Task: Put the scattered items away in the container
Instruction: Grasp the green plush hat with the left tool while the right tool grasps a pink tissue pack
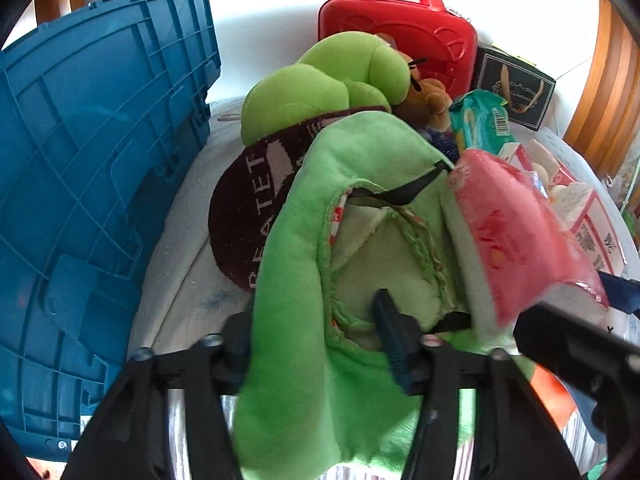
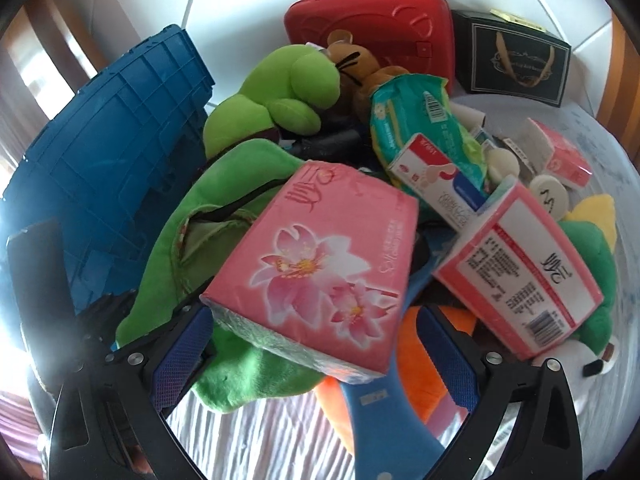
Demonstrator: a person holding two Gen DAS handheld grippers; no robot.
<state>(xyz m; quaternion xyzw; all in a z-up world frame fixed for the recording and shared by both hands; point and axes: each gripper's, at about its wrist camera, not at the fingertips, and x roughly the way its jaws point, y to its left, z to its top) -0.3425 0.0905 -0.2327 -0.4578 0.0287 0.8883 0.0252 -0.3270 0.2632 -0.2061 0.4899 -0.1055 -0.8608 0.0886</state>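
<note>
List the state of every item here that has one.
Blue crate: empty side showing, tipped beside the pile.
Red case: shut, upright.
Black box: closed.
Pink tissue pack: sealed, between the right gripper's pads.
Left gripper: open around green cloth.

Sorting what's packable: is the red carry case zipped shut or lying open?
Shut, as far as shown: the red carry case stands upright, its shells together, handle on top; zipper detail is unclear.
</note>
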